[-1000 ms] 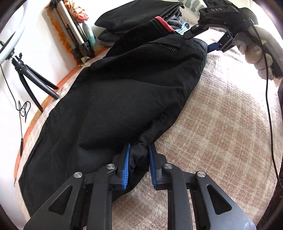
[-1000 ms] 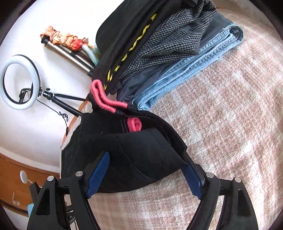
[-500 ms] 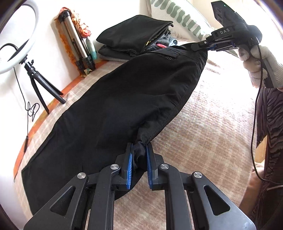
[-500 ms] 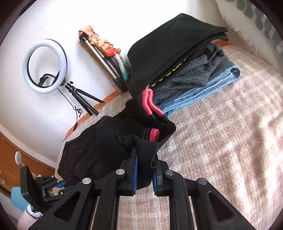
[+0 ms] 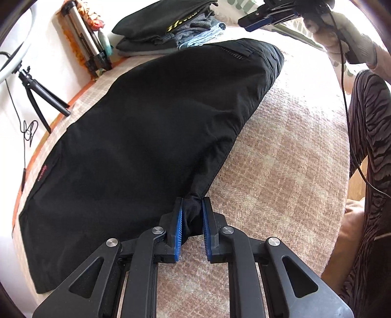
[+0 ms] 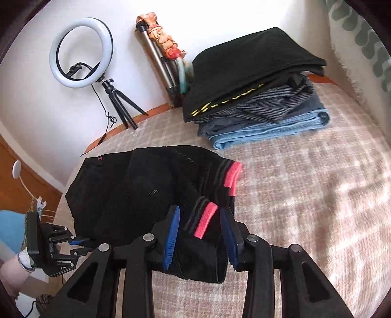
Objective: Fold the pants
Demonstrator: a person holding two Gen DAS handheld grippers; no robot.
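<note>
On the plaid bedspread (image 5: 281,159) in front of you the black pants (image 5: 146,127) lie flat, folded lengthwise, their long axis running away from your left gripper (image 5: 191,227) toward the far end near the stack of folded clothes (image 6: 256,102). Your left gripper has its blue pads (image 5: 178,228) nearly together on a bunched bit of black fabric at the near edge of the pants, so that end is pinched in your grip. Your right gripper (image 6: 199,237) stands with its jaws apart; the waistband end with the pink trim (image 6: 205,220) sits between the pads, but neither pad looks pressed on it, so I judge that end to be let go and resting on the bed. In the left view the right gripper (image 5: 259,19) hovers above the far end, clear of the cloth.

The coming fold turns on that long axis: one end has to travel along it to meet the other. Your left hand is the one with cloth in hand, at the end nearest you; the waistband lies straight ahead of it. The ring light (image 6: 80,51) and tripod (image 6: 161,56) stand by the wall, well apart from the pants
</note>
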